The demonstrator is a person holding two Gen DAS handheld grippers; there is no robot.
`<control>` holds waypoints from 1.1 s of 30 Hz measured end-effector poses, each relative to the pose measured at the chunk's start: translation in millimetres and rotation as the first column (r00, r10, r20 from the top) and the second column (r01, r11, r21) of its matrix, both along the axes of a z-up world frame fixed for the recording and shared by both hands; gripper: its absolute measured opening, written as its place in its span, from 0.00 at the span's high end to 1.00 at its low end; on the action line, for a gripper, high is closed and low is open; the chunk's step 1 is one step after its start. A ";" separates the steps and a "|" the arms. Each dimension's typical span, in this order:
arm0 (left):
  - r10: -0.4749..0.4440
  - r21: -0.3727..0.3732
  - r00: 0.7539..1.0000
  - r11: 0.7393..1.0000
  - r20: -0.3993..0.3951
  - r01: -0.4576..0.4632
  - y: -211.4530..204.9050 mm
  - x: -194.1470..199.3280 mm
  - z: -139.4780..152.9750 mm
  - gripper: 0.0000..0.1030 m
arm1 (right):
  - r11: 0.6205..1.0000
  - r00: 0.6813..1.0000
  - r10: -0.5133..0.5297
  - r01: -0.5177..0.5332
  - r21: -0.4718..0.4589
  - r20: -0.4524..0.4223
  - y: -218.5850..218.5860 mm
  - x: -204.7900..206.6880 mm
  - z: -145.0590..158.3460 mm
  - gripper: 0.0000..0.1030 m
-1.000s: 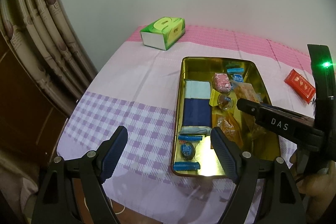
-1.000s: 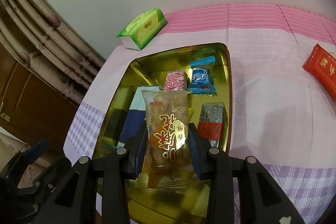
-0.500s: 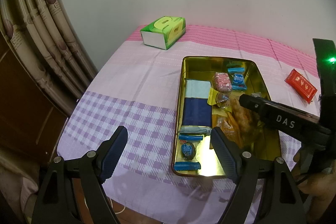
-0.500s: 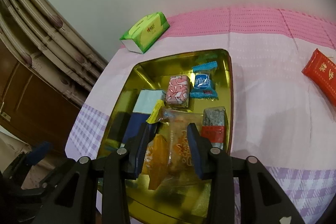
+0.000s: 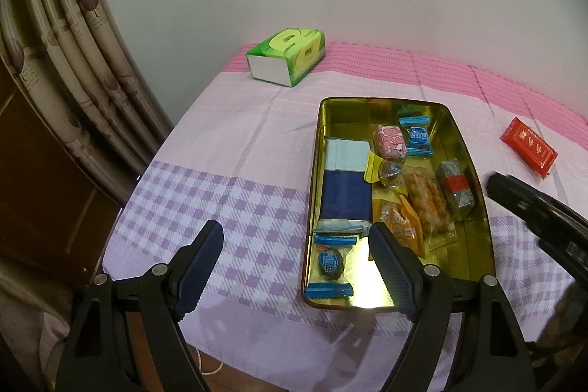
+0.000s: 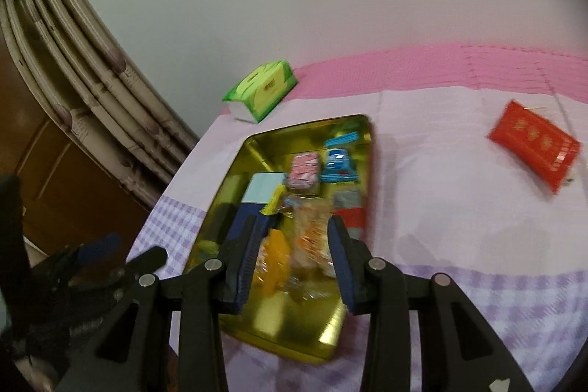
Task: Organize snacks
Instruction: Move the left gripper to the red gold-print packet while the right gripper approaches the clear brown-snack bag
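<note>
so the gold tin (image 5: 474,171) sits center-right of the left wrist view on the checked tabletop (image 5: 220,149), holding a pink candy (image 5: 390,141), blue candy (image 5: 418,136), clear orange snack pack (image 5: 428,202) and a grey-red bar (image 5: 455,190). a red packet (image 5: 528,147) lies outside at far right. left tool (image 5: 296,269) hangs wide open, empty. right tool (image 6: 292,261) is parted, gripping nothing, above the pack.

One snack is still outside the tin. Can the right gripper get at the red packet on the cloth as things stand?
Probably yes. The red packet lies alone on the cloth, right of the gold tin, with nothing on or beside it. The right gripper is open and holds nothing.
</note>
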State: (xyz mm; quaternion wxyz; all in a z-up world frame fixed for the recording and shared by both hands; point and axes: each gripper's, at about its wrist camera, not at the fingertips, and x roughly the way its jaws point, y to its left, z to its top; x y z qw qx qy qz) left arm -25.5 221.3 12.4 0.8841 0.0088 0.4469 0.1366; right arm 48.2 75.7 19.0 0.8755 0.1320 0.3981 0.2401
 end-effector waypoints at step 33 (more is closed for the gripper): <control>-0.032 0.201 0.999 0.979 0.010 0.029 -33.7 -0.1 -6.9 0.21 | 0.849 0.885 -0.466 0.445 -0.285 -0.004 -255.7 -95.8 -66.4 0.61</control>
